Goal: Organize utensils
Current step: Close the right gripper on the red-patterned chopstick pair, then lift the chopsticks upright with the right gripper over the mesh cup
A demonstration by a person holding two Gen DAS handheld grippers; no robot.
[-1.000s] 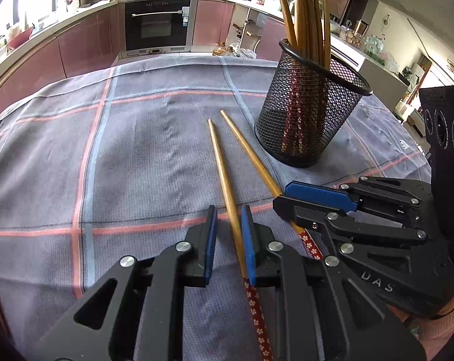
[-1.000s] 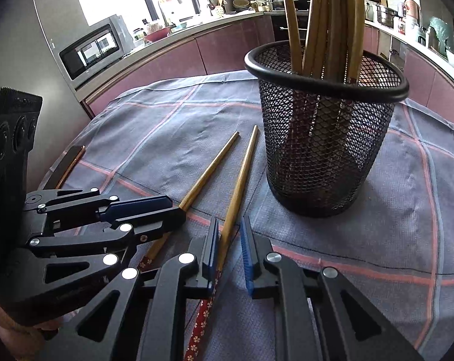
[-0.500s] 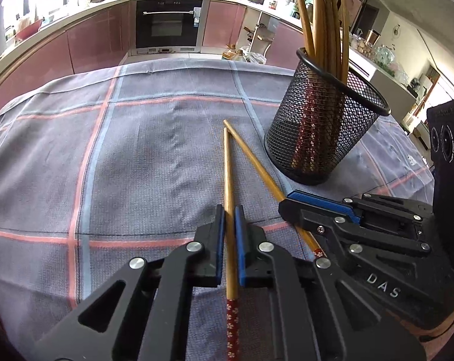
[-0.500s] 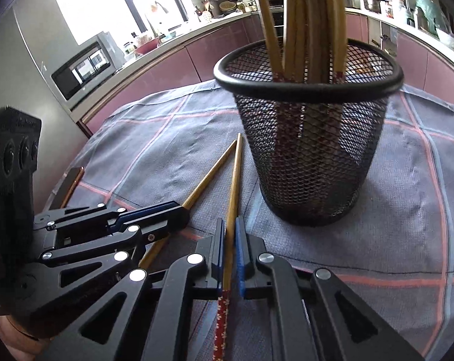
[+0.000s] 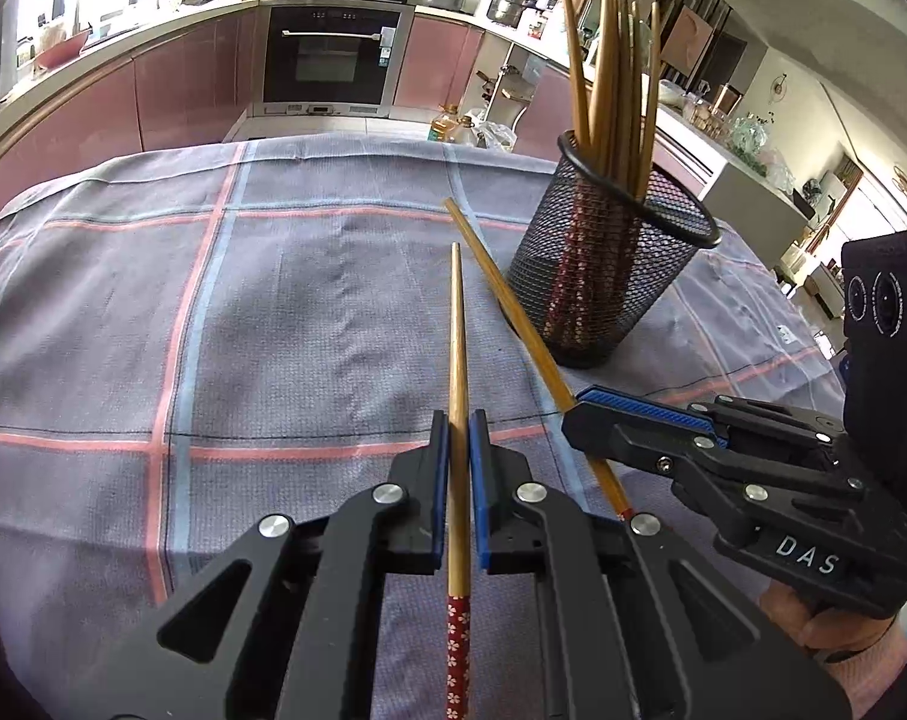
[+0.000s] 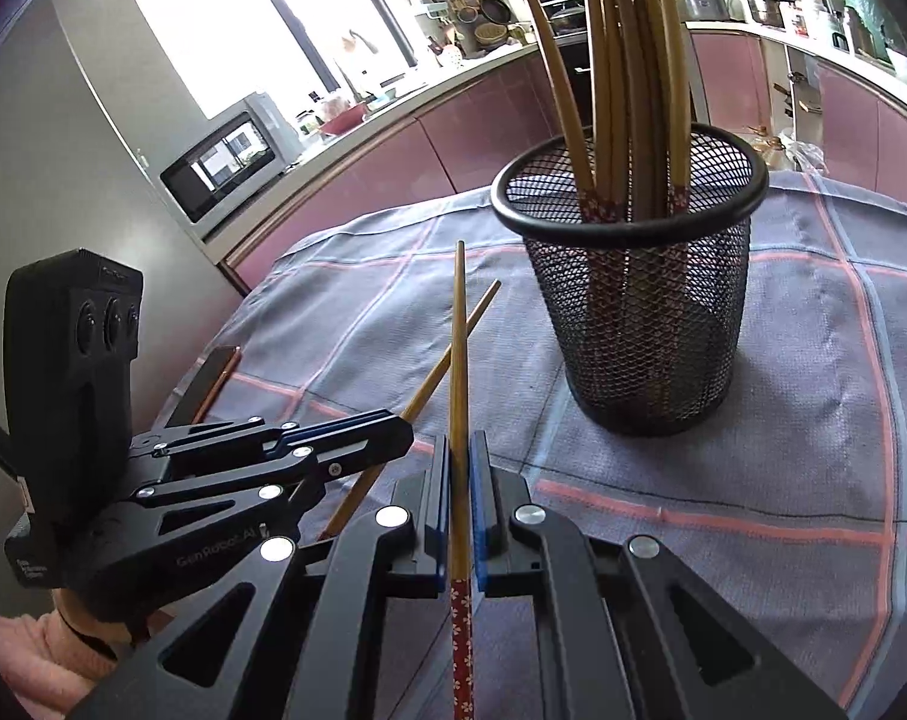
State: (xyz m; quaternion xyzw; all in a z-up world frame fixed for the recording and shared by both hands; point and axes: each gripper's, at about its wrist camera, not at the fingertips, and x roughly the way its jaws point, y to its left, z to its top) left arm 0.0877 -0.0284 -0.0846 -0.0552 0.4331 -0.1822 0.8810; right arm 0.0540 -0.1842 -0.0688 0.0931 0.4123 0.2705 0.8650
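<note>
A checked tablecloth (image 5: 273, 324) covered the table; a built-in oven (image 5: 332, 57) stood at twelve o'clock, a microwave (image 6: 225, 162) at ten.

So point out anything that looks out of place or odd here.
Nothing is spilled or damaged. The only strays are two chopsticks, one clamped in the left gripper, one in the right gripper, their tips crossing, outside the upright mesh holder where the rest stand.
</note>
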